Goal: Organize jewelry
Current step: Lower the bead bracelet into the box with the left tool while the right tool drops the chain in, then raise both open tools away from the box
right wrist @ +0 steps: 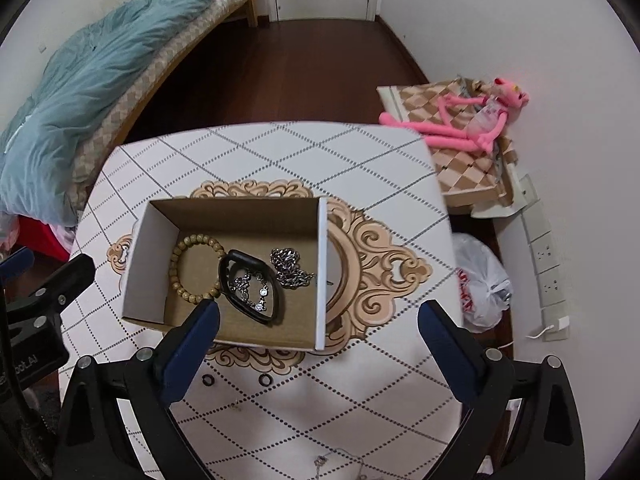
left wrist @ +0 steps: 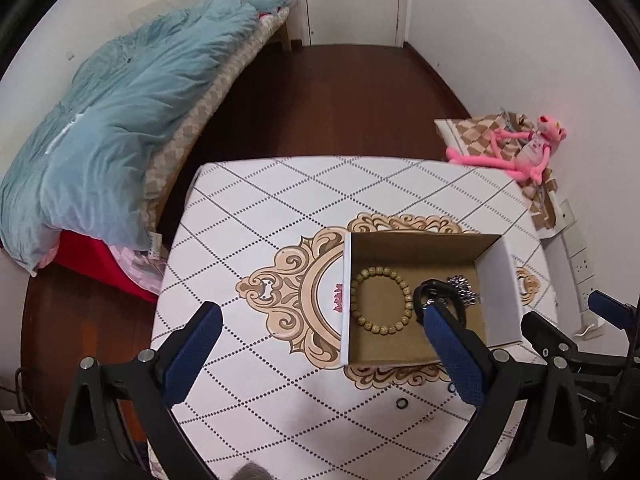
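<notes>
An open cardboard box (right wrist: 320, 272) (left wrist: 348, 292) stands on the patterned table. In it lie a wooden bead bracelet (right wrist: 192, 264) (left wrist: 380, 300), a black band (right wrist: 250, 286) (left wrist: 436, 292), a crystal bracelet (right wrist: 250, 290) and a silver chain (right wrist: 290, 268) (left wrist: 464, 288). Two small black rings (right wrist: 208, 380) (right wrist: 265, 380) lie on the table in front of the box; one shows in the left wrist view (left wrist: 401, 403). A thin necklace (right wrist: 324, 460) lies at the near edge. My left gripper (left wrist: 320, 336) is open and empty, left of the box. My right gripper (right wrist: 320, 328) is open and empty above the box's near right corner.
The table (right wrist: 280, 152) has a white diamond-pattern cloth. A bed with a blue quilt (left wrist: 120, 112) is on the left. A pink plush toy (right wrist: 460, 120) lies on a checked cushion at the right, with a white plastic bag (right wrist: 480, 284) and wall sockets (right wrist: 548, 256) below.
</notes>
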{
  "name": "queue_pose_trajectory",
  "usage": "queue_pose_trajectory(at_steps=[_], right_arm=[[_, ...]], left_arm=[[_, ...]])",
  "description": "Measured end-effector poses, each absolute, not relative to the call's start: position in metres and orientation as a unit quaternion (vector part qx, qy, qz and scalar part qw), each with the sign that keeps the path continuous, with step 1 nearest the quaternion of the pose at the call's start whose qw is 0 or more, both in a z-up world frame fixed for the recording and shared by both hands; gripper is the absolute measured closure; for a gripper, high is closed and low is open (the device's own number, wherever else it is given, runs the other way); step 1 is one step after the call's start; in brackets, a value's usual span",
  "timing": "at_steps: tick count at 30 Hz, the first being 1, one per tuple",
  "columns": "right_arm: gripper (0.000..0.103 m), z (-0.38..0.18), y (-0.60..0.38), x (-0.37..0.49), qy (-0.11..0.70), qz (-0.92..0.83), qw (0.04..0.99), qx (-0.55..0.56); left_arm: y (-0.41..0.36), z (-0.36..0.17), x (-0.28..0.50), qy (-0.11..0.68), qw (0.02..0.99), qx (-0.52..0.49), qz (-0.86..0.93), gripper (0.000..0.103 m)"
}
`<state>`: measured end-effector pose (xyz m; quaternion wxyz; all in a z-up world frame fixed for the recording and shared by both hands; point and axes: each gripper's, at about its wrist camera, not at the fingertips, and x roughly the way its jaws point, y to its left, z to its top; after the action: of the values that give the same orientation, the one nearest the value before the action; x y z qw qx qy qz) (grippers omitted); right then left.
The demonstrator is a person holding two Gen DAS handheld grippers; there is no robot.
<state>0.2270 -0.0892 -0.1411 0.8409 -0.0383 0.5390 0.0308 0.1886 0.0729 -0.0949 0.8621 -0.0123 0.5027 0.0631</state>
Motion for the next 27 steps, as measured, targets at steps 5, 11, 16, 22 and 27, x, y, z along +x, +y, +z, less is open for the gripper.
queue_pose_trajectory(at_steps=[5,11,16,22,27], right_arm=[[0.003,-0.11,-0.094,0.202,0.508,0.026,0.86,-0.038],[0.003,-0.07,-0.099,0.168,0.467,0.017,0.884,-0.036],[0.003,-0.043,-0.101,0.144,0.441,0.016,0.897,-0.037],[0.003,-0.023,-0.104,0.121,0.424,0.021,0.905,-0.025],[0.002,-0.037,-0.114,0.11,0.443,0.021,0.896,-0.002]], left_arm=[[0.071,-0.071,0.167,0.486,0.87,-0.013,0.075,0.0],[0.072,-0.044,0.136,0.464,0.882,-0.025,0.074,0.0],[0.068,-0.02,0.113,0.439,0.896,-0.026,0.065,0.0],[0.069,-0.012,0.1,0.437,0.896,-0.034,0.07,0.0],[0.069,-0.027,0.087,0.439,0.895,-0.031,0.072,0.0]])
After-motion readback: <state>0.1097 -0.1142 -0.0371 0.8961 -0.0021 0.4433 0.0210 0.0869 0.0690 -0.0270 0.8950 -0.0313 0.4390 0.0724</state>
